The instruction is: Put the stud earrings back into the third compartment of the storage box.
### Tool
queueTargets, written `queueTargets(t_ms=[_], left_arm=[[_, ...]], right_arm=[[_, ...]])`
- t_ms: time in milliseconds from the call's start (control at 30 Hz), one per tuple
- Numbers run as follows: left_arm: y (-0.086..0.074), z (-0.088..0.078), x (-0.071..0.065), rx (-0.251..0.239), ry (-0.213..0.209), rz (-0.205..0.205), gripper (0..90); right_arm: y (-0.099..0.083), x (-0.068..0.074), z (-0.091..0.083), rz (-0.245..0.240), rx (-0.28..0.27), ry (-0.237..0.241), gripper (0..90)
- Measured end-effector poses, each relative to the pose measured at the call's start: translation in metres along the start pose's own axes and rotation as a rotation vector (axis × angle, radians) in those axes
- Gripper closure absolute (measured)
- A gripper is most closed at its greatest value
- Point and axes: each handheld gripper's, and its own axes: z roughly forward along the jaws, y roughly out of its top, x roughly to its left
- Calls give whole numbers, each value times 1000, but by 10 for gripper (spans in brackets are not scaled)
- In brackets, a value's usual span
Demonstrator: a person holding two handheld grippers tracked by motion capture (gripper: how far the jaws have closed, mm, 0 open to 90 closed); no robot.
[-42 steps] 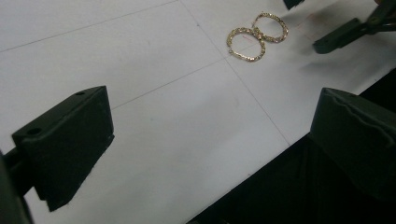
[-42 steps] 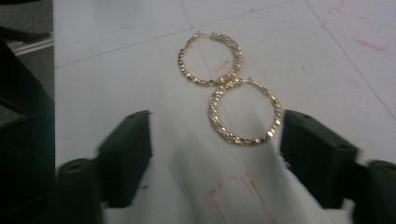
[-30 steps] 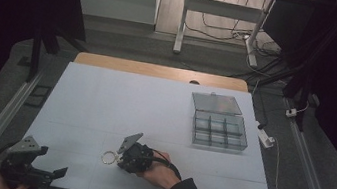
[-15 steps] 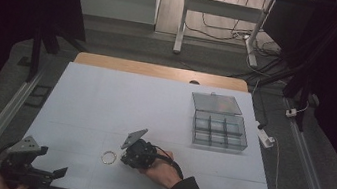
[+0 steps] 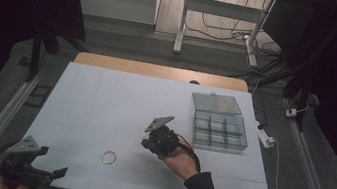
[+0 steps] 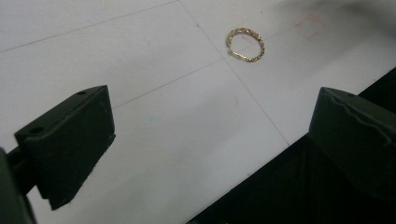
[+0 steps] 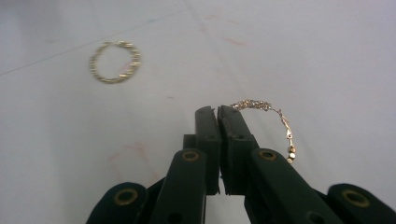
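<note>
My right gripper (image 7: 217, 109) is shut on a thin gold chain (image 7: 261, 106), which curls out to the right of the jaw tips and hangs down with small beads at its end. In the high view the right gripper (image 5: 146, 143) is held above the middle of the white table (image 5: 105, 100). A closed gold ring-shaped bracelet (image 5: 109, 157) lies flat on the table to its left and nearer the front; it also lies ahead in both gripper views (image 7: 114, 61) (image 6: 246, 44). My left gripper (image 5: 52, 162) stands open at the table's front left edge, nothing between its jaws (image 6: 212, 121).
A clear compartment box (image 5: 220, 131) with its lid (image 5: 216, 103) raised stands at the right of the table, just beyond the right hand. The table's front edge runs under the left gripper.
The right gripper has moved right and up, away from the ring-shaped bracelet, carrying the chain. The left gripper has stayed in place.
</note>
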Motion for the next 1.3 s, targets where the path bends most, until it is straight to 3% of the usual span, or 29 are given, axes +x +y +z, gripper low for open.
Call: queueTargets(t_ms=[133, 167, 400, 667, 867, 1100, 1300], left_arm=[[0, 0, 0, -2, 5, 2, 2], [0, 0, 0, -2, 5, 2, 2], [0, 0, -1, -5, 11, 3, 0], [0, 0, -1, -4, 9, 2, 0], [0, 0, 0, -4, 5, -1, 0], [0, 0, 0, -6, 3, -6, 0], [0, 0, 0, -4, 1, -5, 0]], right_arm=[[-5, -15, -11, 40, -12, -34, 873], [-9, -25, -18, 77, -18, -53, 873], [-24, -57, -39, 170, -42, -125, 873], [-38, -83, -61, 244, -64, -203, 873], [-59, -111, -82, 325, -92, -268, 872], [-80, -133, -101, 385, -109, -346, 872], [-102, -152, -114, 465, -124, -417, 872]])
